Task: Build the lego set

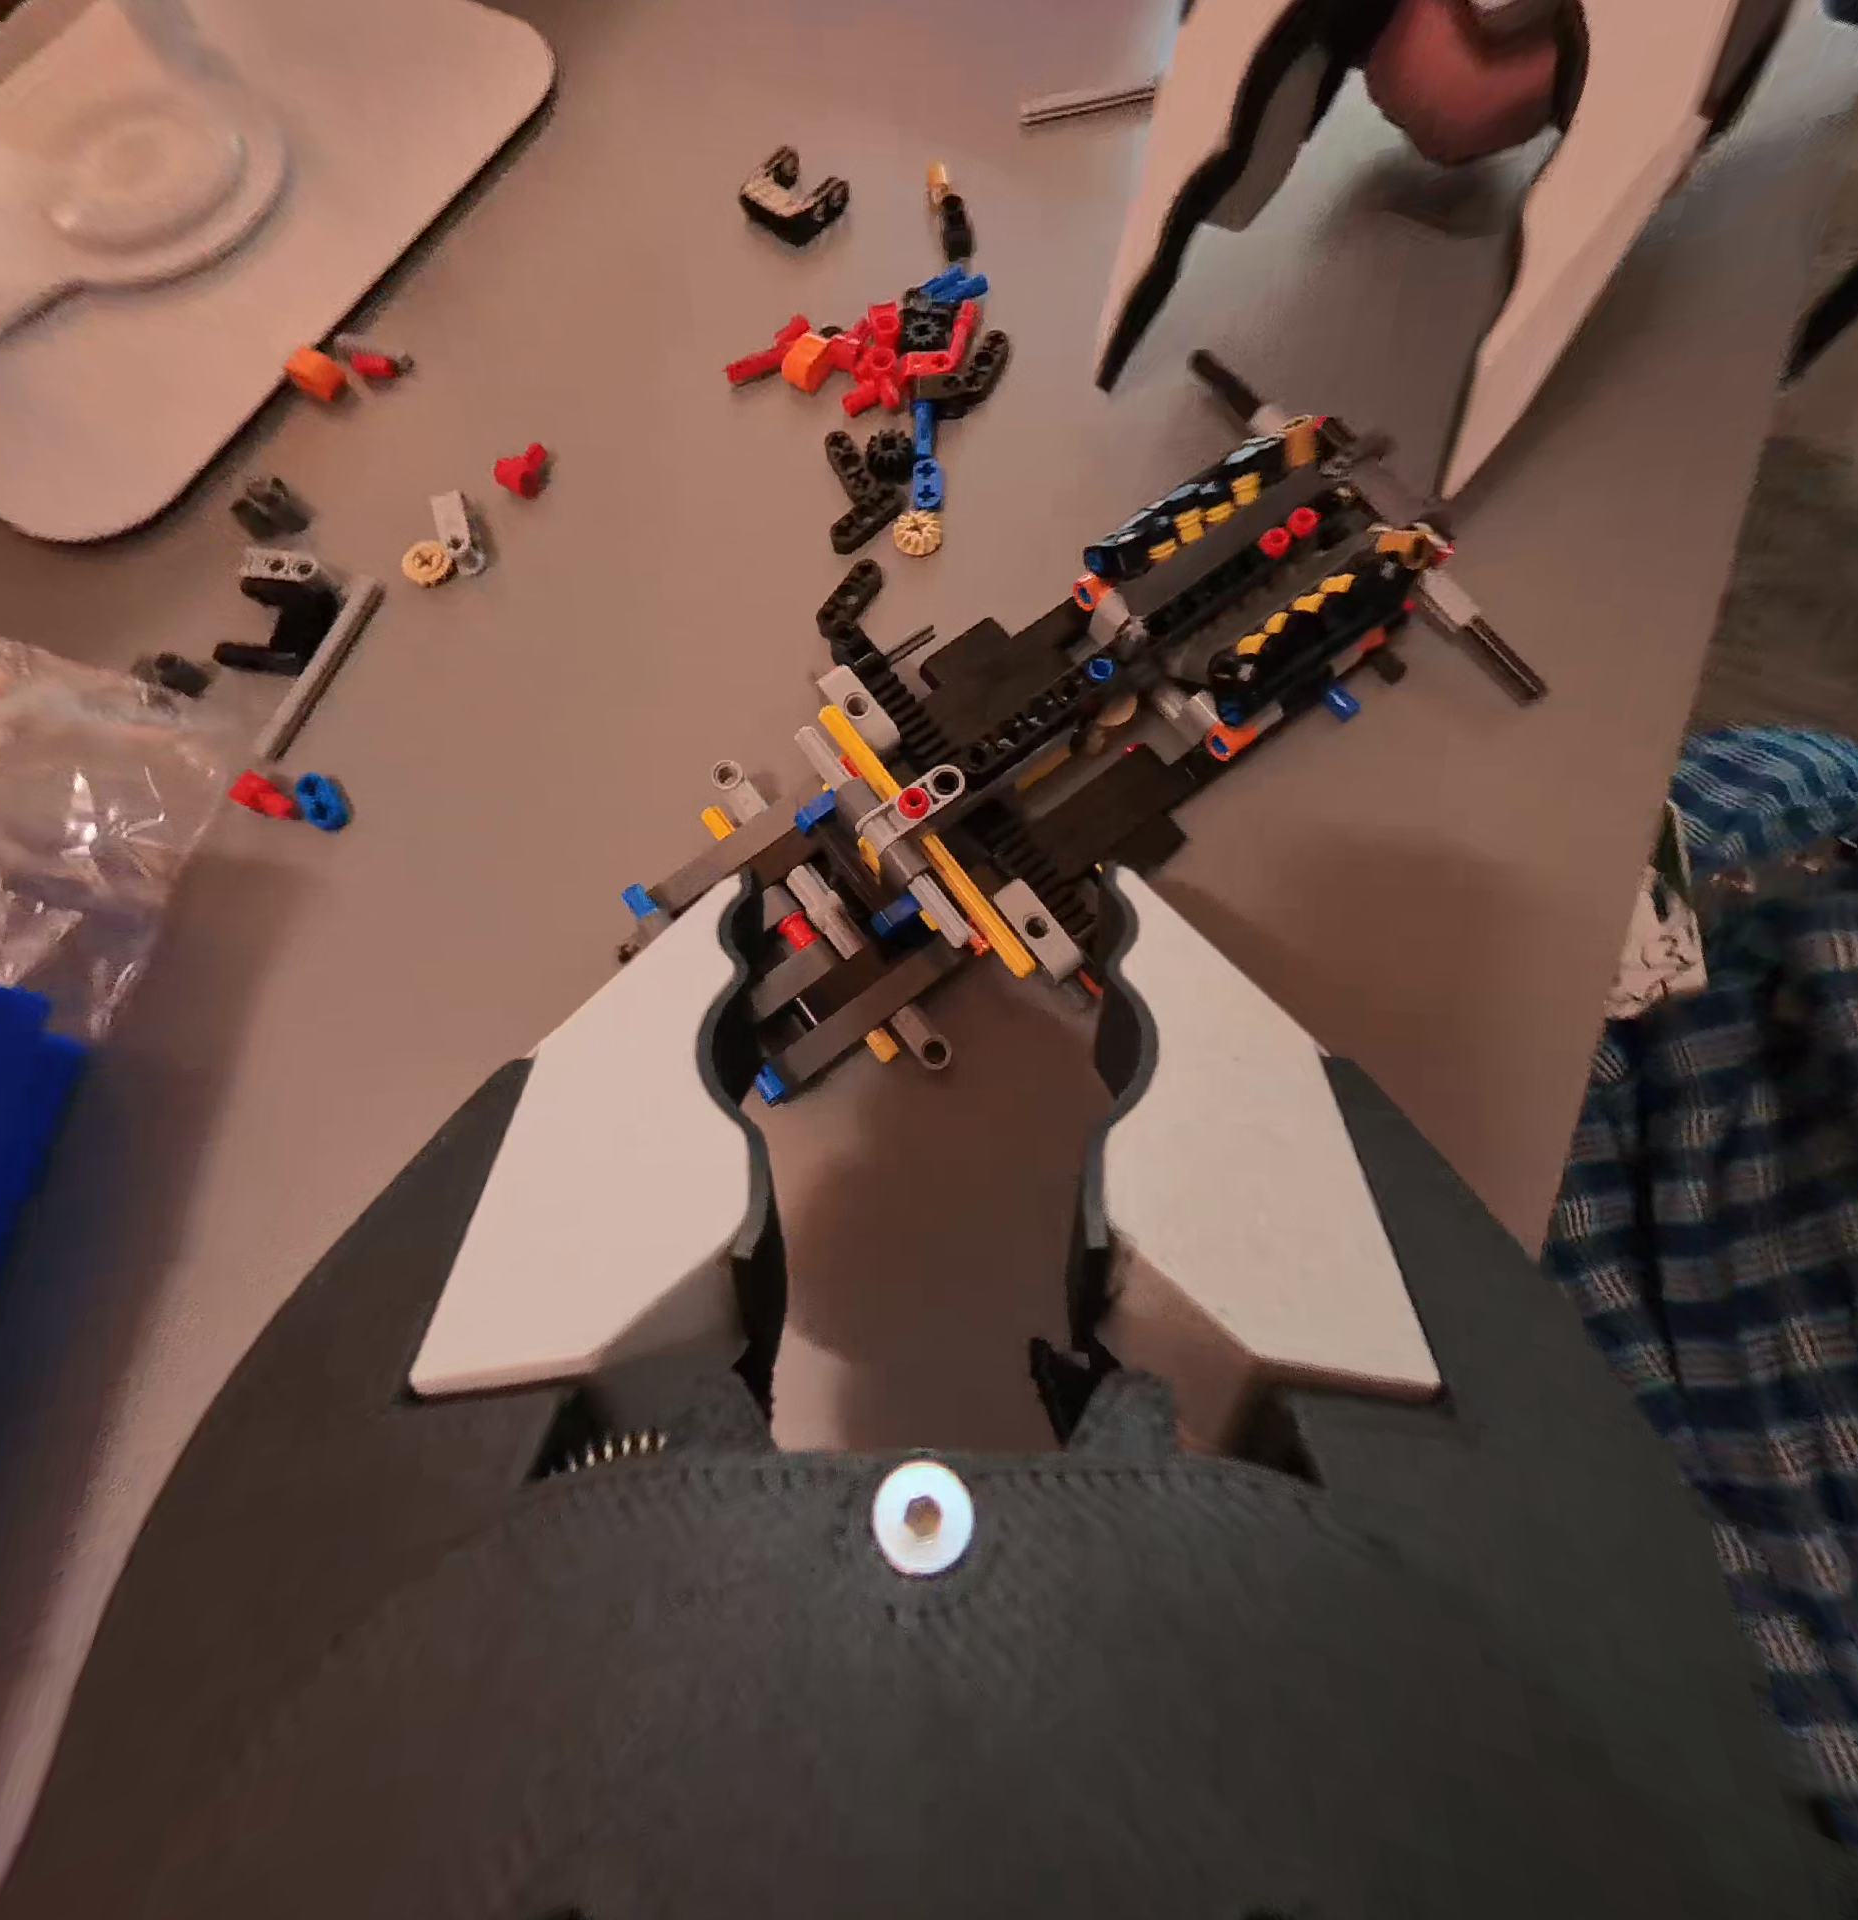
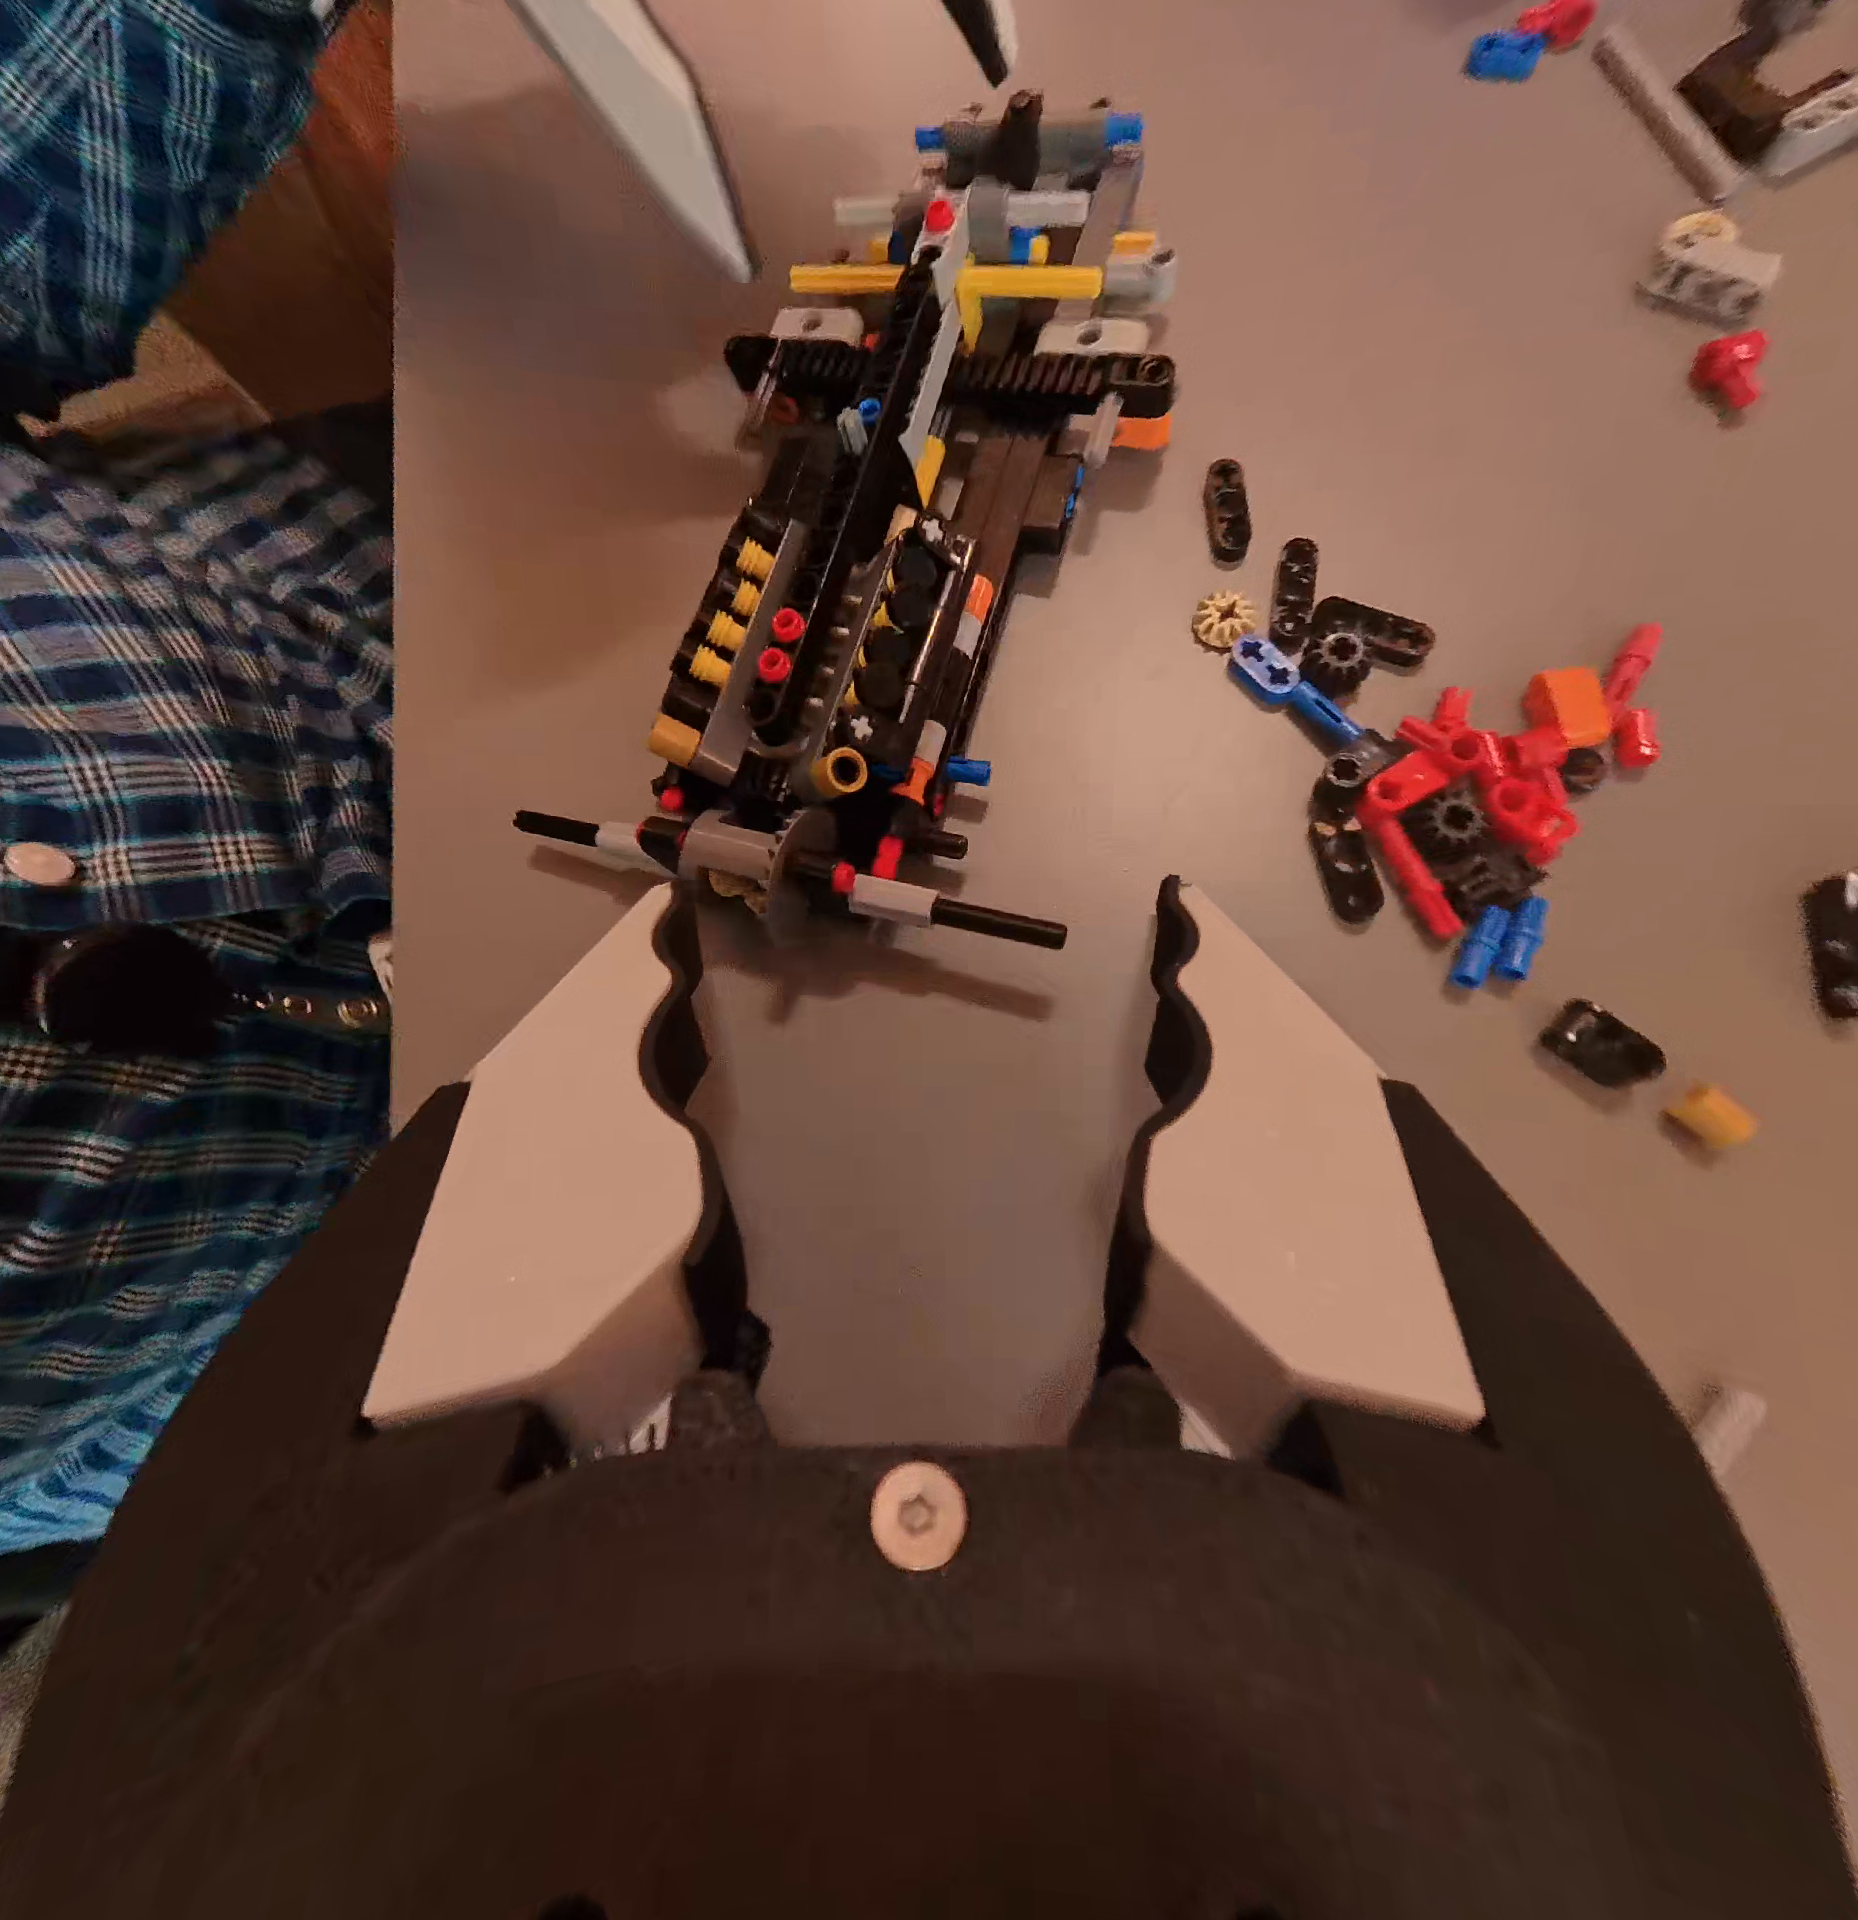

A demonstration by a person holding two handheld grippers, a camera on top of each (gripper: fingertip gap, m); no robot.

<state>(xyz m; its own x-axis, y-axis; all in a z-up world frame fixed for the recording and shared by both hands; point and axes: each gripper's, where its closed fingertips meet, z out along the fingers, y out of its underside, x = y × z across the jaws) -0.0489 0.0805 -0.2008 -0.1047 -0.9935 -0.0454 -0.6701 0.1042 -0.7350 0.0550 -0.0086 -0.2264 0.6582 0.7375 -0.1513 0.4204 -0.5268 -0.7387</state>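
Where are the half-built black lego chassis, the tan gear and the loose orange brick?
Half-built black lego chassis [image 2: 904, 582], right wrist view, on its middle beams.
Small tan toothed gear [image 2: 1223, 620], right wrist view, on its hub.
Loose orange brick [image 2: 1571, 704], right wrist view, on its top face.

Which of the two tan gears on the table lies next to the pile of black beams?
The bare tan gear, touching black beams; the other sits by a grey connector.

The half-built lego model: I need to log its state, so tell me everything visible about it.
The half-built lego model is a long, narrow plastic chassis, mostly black and grey with yellow, red, blue and orange pins. Toothed black racks cross one end; black axles stick out sideways at the other. It lies flat on the grey table. The left gripper brackets its rack end, contact unclear; the open right gripper sits just short of its axle end.
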